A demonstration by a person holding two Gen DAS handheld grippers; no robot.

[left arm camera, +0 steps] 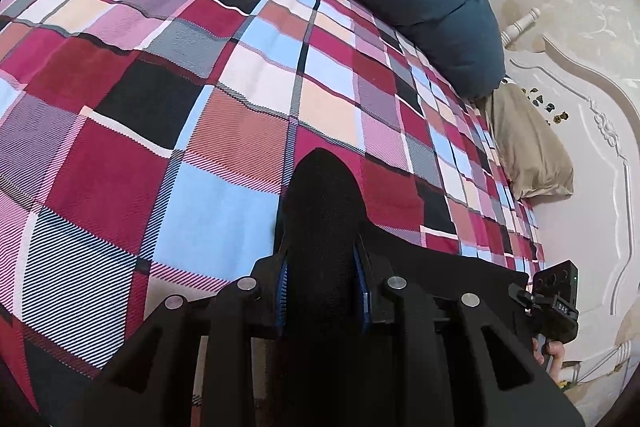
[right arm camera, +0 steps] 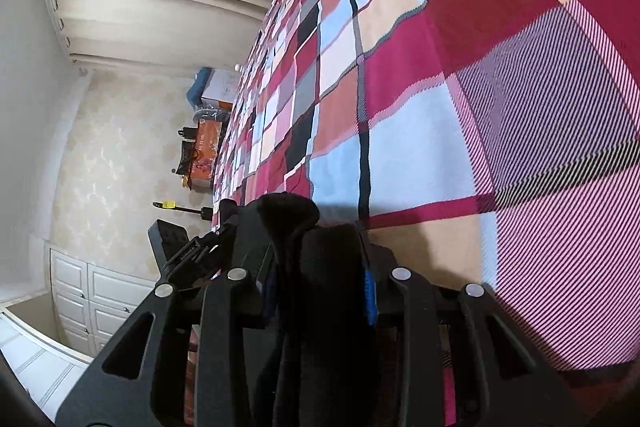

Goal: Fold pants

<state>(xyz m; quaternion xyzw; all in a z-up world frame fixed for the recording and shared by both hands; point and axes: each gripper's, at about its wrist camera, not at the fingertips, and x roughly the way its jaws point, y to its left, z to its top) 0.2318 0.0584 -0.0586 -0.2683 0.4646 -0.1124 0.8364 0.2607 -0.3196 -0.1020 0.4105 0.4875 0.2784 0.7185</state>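
Left wrist view: my left gripper [left arm camera: 322, 263] is clamped on a fold of the black pants [left arm camera: 320, 195] above the plaid bedspread [left arm camera: 168, 107], well short of the blue pillow [left arm camera: 436, 11]. A thin bite could slip.

Right wrist view: my right gripper [right arm camera: 320, 279] is also clamped on the pants [right arm camera: 296, 223], near the bedspread's [right arm camera: 420, 107] edge. Uneven pulling could skew the fold.

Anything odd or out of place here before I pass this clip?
Nothing stands out. Each hand-held gripper, left and right, is shut on black pants above the plaid bedspread.
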